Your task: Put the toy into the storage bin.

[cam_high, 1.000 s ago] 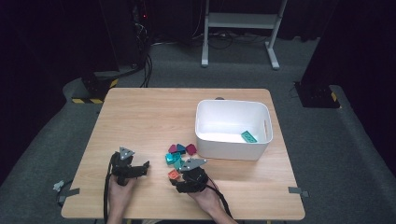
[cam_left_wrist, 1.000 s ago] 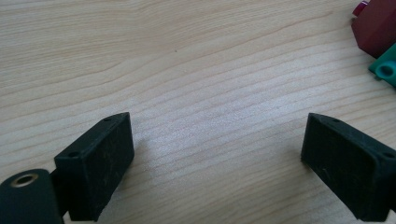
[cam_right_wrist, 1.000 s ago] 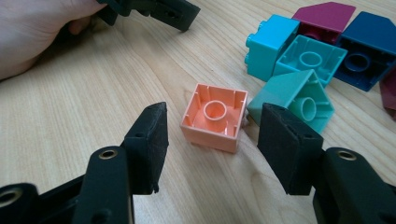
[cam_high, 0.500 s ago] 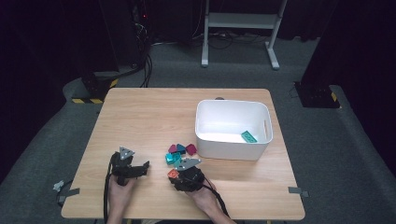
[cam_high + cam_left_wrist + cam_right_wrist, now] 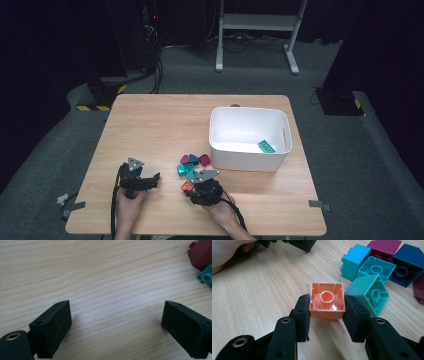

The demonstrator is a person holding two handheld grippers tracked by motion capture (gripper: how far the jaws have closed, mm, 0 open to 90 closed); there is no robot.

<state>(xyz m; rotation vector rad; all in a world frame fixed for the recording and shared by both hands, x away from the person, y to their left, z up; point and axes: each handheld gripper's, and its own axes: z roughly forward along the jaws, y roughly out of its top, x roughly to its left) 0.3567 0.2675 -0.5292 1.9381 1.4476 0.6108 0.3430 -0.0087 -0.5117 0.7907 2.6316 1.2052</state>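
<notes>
While the right gripper (image 5: 326,315) rests low over the desk (image 5: 165,125), its jaws have just been closing and now pinch an orange brick (image 5: 327,300) by its two opposite side walls, the pads flat against the plastic. The orange brick lies upside down, its hollow underside and round inner tube facing up, and it sits on the desk at the near edge of the loose pile, just beside a green sloped brick (image 5: 368,293) on its right in the right gripper view. In the high view the orange brick (image 5: 187,186) shows as a small patch by the front of the right gripper (image 5: 192,182), near the person's edge of the desk.

The left gripper (image 5: 116,320) has its jaws spread wide, with only bare wood between them and nothing touched; in the high view it (image 5: 150,179) lies well to the left of the pile, held in the person's left hand (image 5: 129,207).

Counted in the right gripper view: one orange brick, one green sloped brick, two turquoise bricks (image 5: 355,261), one dark blue brick (image 5: 407,267), and two magenta bricks (image 5: 384,247), one of them cut off at the picture's right edge. One white bin (image 5: 248,160) stands on the right half of the desk, with one green brick (image 5: 266,146) lying inside it.
</notes>
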